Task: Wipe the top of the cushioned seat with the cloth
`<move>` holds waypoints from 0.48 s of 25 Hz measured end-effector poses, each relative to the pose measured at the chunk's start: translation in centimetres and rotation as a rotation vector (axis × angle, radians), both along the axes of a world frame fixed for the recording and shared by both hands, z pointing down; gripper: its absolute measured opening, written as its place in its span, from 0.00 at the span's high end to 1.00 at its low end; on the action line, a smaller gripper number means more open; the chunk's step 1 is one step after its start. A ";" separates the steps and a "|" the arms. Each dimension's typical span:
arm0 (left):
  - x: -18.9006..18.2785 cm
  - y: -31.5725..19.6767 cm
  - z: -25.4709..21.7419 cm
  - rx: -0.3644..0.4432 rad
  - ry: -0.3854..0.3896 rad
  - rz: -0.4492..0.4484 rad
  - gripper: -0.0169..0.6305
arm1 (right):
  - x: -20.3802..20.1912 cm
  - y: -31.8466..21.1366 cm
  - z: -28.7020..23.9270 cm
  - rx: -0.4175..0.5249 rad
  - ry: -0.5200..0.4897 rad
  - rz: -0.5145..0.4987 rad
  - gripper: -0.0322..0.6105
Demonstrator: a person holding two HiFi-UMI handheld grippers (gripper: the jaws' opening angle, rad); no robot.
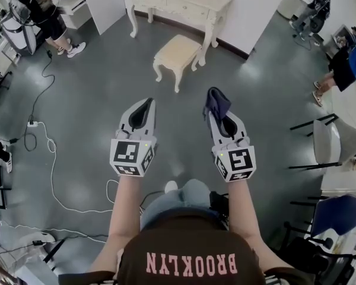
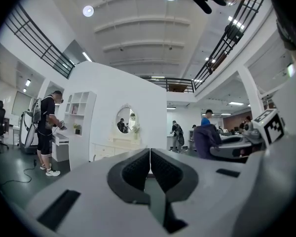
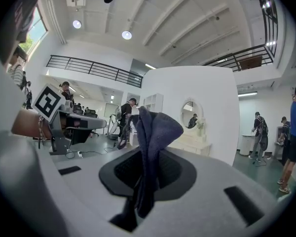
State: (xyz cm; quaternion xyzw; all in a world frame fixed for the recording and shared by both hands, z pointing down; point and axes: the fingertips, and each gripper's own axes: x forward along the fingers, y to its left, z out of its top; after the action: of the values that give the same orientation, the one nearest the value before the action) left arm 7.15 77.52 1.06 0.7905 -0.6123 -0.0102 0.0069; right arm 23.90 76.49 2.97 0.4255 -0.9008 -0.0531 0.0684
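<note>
Currently, both hand-held grippers are held out in front of the person, above the grey floor (image 1: pixel 95 111).

Left hand-held gripper (image 1: pixel 148 103): clenched. In the left gripper view its two dark pads (image 2: pixel 138 169) meet along a thin line, with nothing between them.

Right hand-held gripper (image 1: pixel 218 113): grasping the cloth (image 1: pixel 216 101). In the right gripper view the dark blue cloth is pinched between the jaws. A folded bunch stands up above the jaw tips, and a narrower tail hangs down toward the camera.

Cushioned seat (image 1: pixel 178 50): a cream stool with carved legs, standing upright on the floor. It lies ahead of both grippers and well apart from them. Its padded top is bare, and the cloth does not touch it.

Just behind the seat stands a cream dressing table (image 1: pixel 178 2) with drawers; its oval mirror (image 2: pixel 124 120) shows in the left gripper view. A white cable (image 1: pixel 50 159) trails across the floor to the person's left.
</note>
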 end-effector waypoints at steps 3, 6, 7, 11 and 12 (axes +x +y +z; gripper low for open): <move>-1.7 -0.8 0.7 -0.012 0.007 -0.006 0.97 | -1.2 -1.2 0.4 -0.009 0.007 0.001 0.89; -3.2 -2.1 1.0 -0.016 0.011 -0.026 0.97 | -2.1 -2.9 0.4 -0.004 0.013 -0.005 0.89; -3.7 -2.7 0.9 -0.014 0.011 -0.032 0.97 | -2.4 -3.6 0.3 -0.002 0.011 -0.007 0.89; -5.4 -5.6 0.8 -0.009 0.010 -0.057 0.97 | -3.4 -7.3 0.3 0.000 -0.006 -0.015 0.89; -5.8 -6.7 0.8 -0.009 0.011 -0.064 0.97 | -3.6 -8.5 0.4 -0.002 -0.010 -0.017 0.89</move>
State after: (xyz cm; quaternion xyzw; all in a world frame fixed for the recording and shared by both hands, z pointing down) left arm 1.35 70.83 1.85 0.7703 -0.6375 -0.0120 0.0133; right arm 20.30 67.95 3.35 0.4181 -0.9048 -0.0507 0.0636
